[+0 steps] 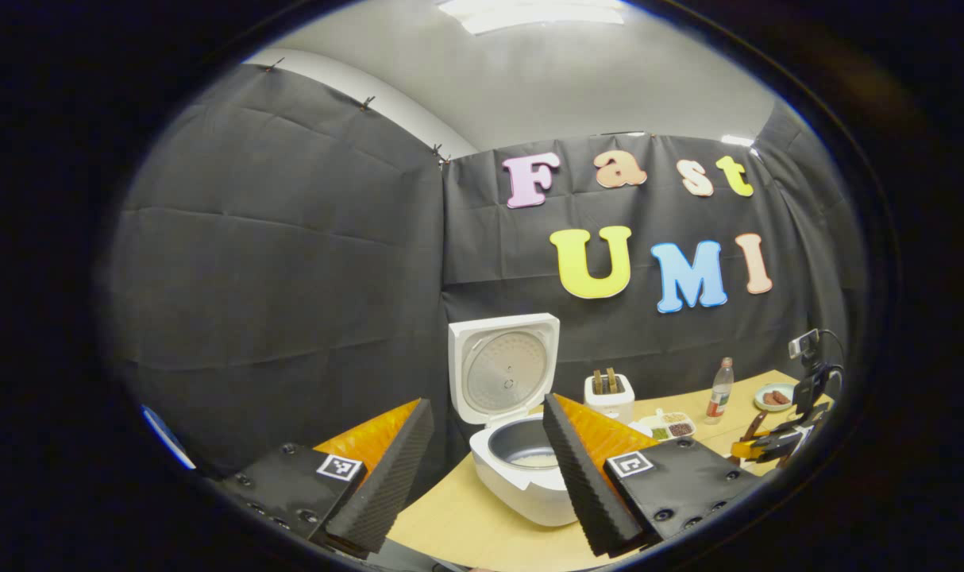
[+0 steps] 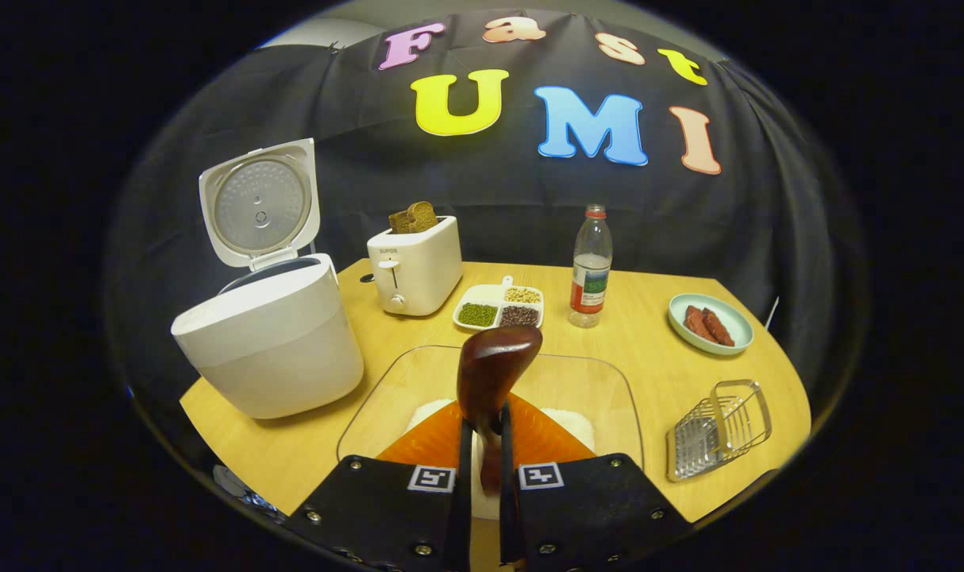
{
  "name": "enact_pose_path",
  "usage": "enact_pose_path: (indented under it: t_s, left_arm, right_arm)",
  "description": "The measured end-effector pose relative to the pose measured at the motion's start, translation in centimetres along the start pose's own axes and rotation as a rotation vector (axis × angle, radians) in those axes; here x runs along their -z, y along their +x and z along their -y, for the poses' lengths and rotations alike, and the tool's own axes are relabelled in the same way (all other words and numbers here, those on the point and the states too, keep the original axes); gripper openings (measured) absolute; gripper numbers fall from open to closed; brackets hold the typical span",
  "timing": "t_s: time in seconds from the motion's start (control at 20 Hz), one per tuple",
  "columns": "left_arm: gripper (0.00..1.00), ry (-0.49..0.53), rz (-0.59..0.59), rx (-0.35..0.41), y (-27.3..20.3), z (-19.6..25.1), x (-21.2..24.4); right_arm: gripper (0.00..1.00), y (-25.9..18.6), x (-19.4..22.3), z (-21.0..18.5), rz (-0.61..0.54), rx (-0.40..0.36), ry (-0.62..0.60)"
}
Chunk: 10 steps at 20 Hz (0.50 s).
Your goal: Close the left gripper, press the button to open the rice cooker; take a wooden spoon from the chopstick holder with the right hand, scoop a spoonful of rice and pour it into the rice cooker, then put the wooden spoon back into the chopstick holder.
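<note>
The white rice cooker (image 2: 271, 342) stands at the table's left with its lid (image 2: 260, 202) up. My right gripper (image 2: 484, 421) is shut on the handle of the dark wooden spoon (image 2: 494, 369), whose bowl points up and forward above a glass dish (image 2: 601, 381) holding white rice (image 2: 569, 421). The metal chopstick holder (image 2: 716, 429) sits at the right front. In the left gripper view, my left gripper (image 1: 488, 403) hangs open in front of the open rice cooker (image 1: 522, 485). Its inner pot (image 1: 522, 445) holds a little rice. The right gripper (image 1: 772, 446) shows far right.
A white toaster (image 2: 414, 266) with bread stands behind the cooker. Beside it lie a divided dish of beans (image 2: 499, 308), a plastic bottle (image 2: 591, 266) and a plate of sausages (image 2: 708, 322). The wooden table (image 2: 672, 365) ends near the holder.
</note>
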State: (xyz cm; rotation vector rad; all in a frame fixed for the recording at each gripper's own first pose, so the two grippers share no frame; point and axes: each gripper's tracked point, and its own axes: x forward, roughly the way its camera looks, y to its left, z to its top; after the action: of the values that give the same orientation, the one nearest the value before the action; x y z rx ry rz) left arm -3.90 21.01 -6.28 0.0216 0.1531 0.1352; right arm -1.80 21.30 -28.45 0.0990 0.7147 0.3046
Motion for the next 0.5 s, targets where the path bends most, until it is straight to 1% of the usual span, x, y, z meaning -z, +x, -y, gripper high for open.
enact_pose_path:
  t_s: [0.15, 0.25, 0.5]
  left_arm:
    - [0.96, 0.000, -0.001, -0.004, -0.1, -0.3, 0.0]
    - [0.96, 0.000, -0.003, -0.007, -0.3, -0.4, 0.0]
    - [0.96, 0.009, -0.002, -0.003, -0.2, 0.1, -0.1]
  right_arm:
    - [0.15, 0.1, -0.1, -0.7, -0.021, -0.051, 0.124]
    - [0.15, 0.2, -0.2, -0.4, -0.040, -0.076, 0.242]
    - [0.15, 0.6, -0.1, 2.3, -0.076, -0.096, 0.541]
